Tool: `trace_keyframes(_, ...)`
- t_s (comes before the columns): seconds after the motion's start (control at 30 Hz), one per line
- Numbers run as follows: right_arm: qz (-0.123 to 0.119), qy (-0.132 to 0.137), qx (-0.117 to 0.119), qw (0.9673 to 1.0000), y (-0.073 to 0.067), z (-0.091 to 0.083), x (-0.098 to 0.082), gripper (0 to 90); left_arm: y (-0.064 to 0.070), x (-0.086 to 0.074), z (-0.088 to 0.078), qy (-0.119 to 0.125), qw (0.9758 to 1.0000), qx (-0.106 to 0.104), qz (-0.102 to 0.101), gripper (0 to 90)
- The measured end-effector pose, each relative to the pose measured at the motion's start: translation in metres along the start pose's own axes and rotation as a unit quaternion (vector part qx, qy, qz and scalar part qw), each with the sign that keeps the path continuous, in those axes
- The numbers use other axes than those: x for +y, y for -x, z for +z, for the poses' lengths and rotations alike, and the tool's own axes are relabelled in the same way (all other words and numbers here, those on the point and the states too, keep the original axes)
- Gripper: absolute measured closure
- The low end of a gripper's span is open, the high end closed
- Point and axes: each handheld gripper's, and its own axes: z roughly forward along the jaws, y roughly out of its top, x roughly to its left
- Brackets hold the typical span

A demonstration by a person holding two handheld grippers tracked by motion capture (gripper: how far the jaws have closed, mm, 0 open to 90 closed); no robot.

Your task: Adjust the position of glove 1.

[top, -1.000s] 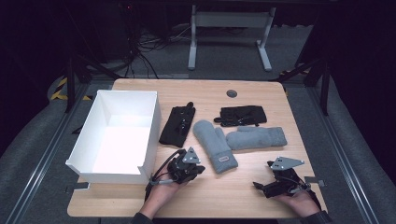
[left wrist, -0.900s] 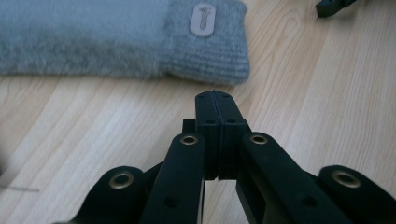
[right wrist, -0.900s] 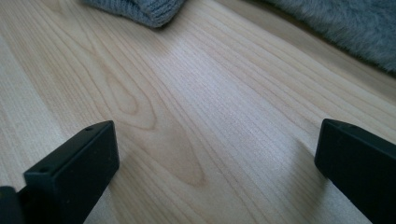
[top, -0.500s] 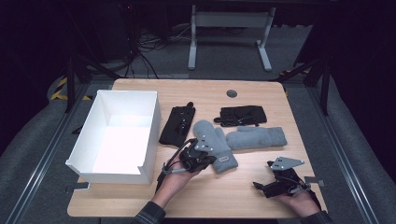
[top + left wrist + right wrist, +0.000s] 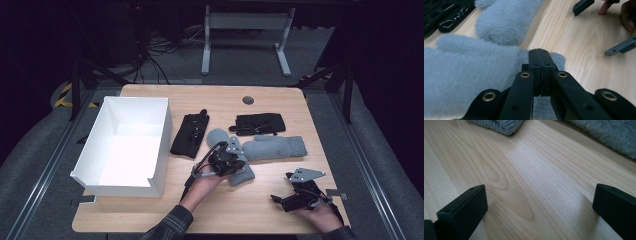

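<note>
A: The grey mitten [image 5: 235, 157] lies near the middle of the worktop [image 5: 260, 215] in the high view, cuff toward the person, with the left claw [image 5: 231, 159] right above its lower half.

B: And its neighbours?

A: A second grey mitten [image 5: 277, 147] lies crosswise just to its right, touching it near the thumb. A black glove [image 5: 190, 135] lies to its left, another black glove [image 5: 260, 123] sits farther back, and a white box [image 5: 131, 145] stands open at the left side of the worktop. The right claw [image 5: 287, 200] rests low at the near right edge, well apart from the mittens.

B: What does the left gripper view give?

A: There the left claw [image 5: 539, 53] has its two black jaws pressed flat together, with nothing between them. Their tips sit over the ribbed cuff of the grey mitten [image 5: 461, 75]; whether they touch the wool I cannot tell. The other mitten [image 5: 506, 20] lies beyond, a black glove [image 5: 446, 15] is at the top left, and the right claw's jaws [image 5: 599, 27] show spread at the top right.

B: And the right gripper view?

A: The right claw [image 5: 540, 200] stands wide apart, empty, over bare wood. A knitted grey cuff [image 5: 501, 126] pokes in at the top, fuzzy grey fabric [image 5: 609, 135] at the upper right.
</note>
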Motion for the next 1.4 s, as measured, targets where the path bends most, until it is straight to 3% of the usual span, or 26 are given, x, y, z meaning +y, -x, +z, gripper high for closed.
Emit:
trace_keyframes(0.2, 0.0, 0.0, 0.0, 1.0, 0.0, 0.0, 0.0, 0.0, -0.004, 0.0, 0.011, -0.012, 0.9999, 0.002, -0.006, 90.0)
trace_keyframes(0.4, -0.001, 0.0, 0.0, 1.0, 0.0, 0.0, 0.0, 0.0, -0.003, -0.003, 0.008, -0.016, 0.9998, -0.005, -0.007, 90.0)
trace_keyframes(0.57, -0.001, 0.0, 0.0, 1.0, 0.0, 0.0, 0.0, 0.0, 0.001, -0.012, -0.001, -0.023, 0.9996, -0.018, -0.008, 90.0)
trace_keyframes(0.87, 0.0, 0.0, 0.0, 1.0, 0.0, 0.0, 0.0, 0.0, 0.008, -0.027, -0.018, -0.037, 0.999, -0.023, -0.005, 90.0)
trace_keyframes(1.4, -0.003, 0.001, 0.002, 1.0, 0.0, 0.0, 0.0, 0.0, 0.018, -0.065, -0.055, -0.045, 0.9986, -0.015, -0.023, 90.0)
